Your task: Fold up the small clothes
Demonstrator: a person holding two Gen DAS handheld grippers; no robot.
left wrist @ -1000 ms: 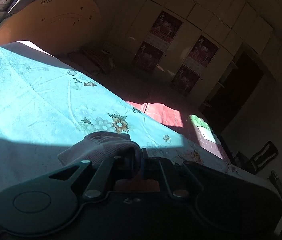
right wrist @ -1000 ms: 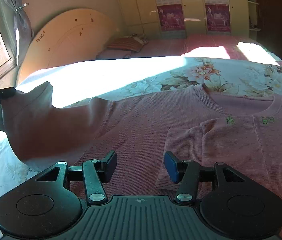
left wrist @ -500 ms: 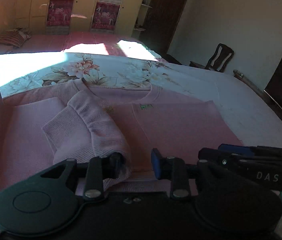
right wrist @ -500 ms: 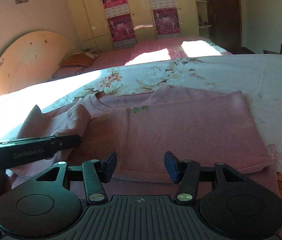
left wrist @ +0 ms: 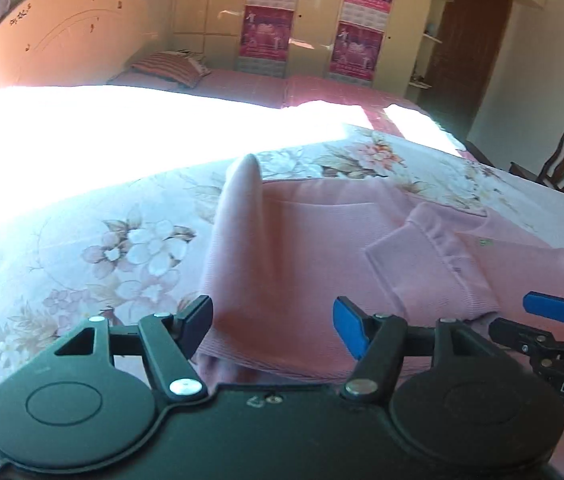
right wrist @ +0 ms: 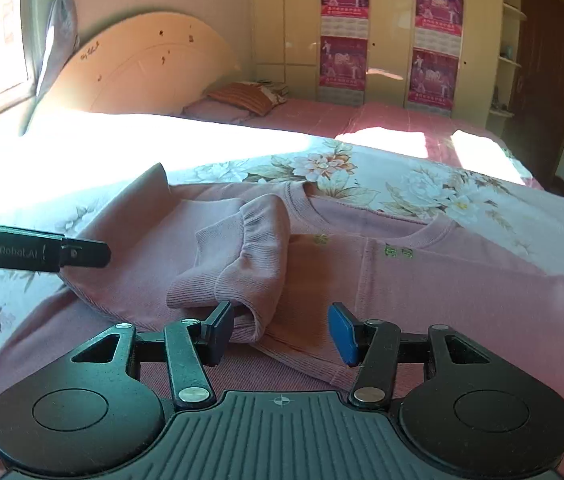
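Left wrist view: left gripper (left wrist: 273, 326) jaws are opening, wide gap, nothing pinched; pads sit just over the near edge of the pink sweater (left wrist: 314, 256), fabric visible between them but no contact I can confirm. Sweater lies on the floral bedspread (left wrist: 94, 248), filling centre to 3 o'clock. A fold of it stands up in a peak at 12 o'clock from the gripper, and a sleeve (left wrist: 430, 264) with ribbed cuff lies folded across the body at 2 o'clock. Right gripper (left wrist: 538, 320) enters at 3 o'clock, one blue pad showing, just beside the sleeve's near corner. Headboard (left wrist: 66, 36) at 10 o'clock, pillow (left wrist: 170, 66) at 11, wardrobe (left wrist: 310, 20) with posters at 12, chair (left wrist: 562, 166) at 2. Right wrist view: right gripper (right wrist: 280, 330) jaws parted, steady, empty; its left pad is close to or touching the sleeve's (right wrist: 238, 268) rumpled end, can't tell which. Sweater (right wrist: 422, 292) spreads from 9 to 3 o'clock, neckline at 1, small green marks on the chest. Sleeve is bunched over the body at 11 o'clock from the jaws. Left gripper (right wrist: 82, 254) pokes in at 9 o'clock over the sweater's left edge, seen side-on, gap not readable here. Bedspread (right wrist: 422, 184) is sunlit behind, window and curtain (right wrist: 52, 36) at 10.
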